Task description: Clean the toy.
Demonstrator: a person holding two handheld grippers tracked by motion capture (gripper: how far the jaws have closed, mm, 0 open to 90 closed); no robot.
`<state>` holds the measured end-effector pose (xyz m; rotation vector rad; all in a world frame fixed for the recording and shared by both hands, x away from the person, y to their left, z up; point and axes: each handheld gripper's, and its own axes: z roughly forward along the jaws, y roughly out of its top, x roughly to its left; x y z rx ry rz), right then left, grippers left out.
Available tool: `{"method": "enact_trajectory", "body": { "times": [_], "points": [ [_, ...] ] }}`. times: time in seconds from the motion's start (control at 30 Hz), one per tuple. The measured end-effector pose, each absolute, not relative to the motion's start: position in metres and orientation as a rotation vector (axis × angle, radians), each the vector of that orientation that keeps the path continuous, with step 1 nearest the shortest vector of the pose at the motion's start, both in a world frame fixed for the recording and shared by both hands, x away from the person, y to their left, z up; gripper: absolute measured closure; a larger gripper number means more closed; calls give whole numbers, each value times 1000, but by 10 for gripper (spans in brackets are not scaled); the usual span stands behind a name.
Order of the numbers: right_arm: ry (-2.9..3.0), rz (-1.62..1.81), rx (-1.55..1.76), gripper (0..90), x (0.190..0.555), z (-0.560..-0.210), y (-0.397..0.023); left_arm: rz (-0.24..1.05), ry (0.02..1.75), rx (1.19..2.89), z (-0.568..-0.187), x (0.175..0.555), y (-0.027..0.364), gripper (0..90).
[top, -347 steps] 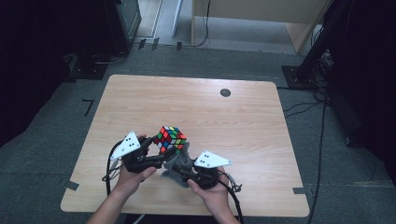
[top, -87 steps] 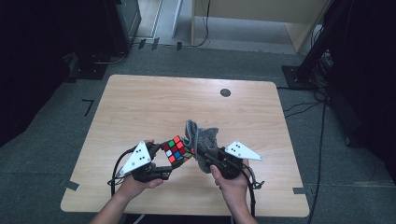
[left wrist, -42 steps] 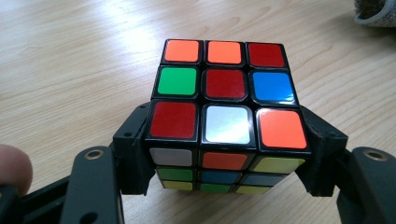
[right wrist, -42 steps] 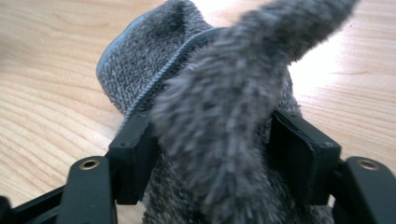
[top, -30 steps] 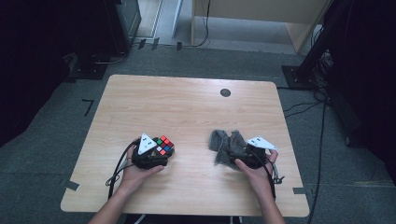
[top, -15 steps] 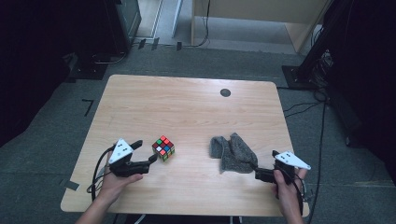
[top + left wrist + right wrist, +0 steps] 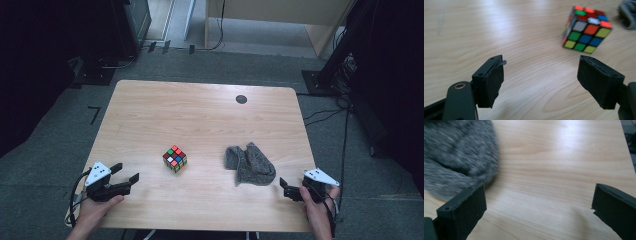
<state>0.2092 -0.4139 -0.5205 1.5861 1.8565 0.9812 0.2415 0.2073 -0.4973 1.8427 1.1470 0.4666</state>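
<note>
Wooden table (image 7: 200,115); left gripper (image 7: 131,176) spread near cube (image 7: 175,158); right gripper (image 7: 283,186) spread beside cloth (image 7: 250,165).

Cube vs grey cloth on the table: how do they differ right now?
The cube is a rigid, multicoloured block standing on a face; the grey cloth is soft, single-toned and lies crumpled in a flat heap. The cube sits nearer the left gripper, the cloth nearer the right gripper. Both rest free on the table, with both grippers open and apart from them.
</note>
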Motion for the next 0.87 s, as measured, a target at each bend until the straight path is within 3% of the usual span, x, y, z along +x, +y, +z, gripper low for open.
{"method": "enact_trajectory", "body": {
  "times": [0.1,0.43,0.87],
  "points": [
    [1836,954,1623,0,208,-523,-421,537,1182,1905,-504,247,208,223],
    [1873,806,1687,0,210,-527,-424,565,1269,2048,-517,255,197,225],
    [1874,806,1687,0,210,-527,-424,555,1289,2045,-517,258,195,186]
  ]
}}
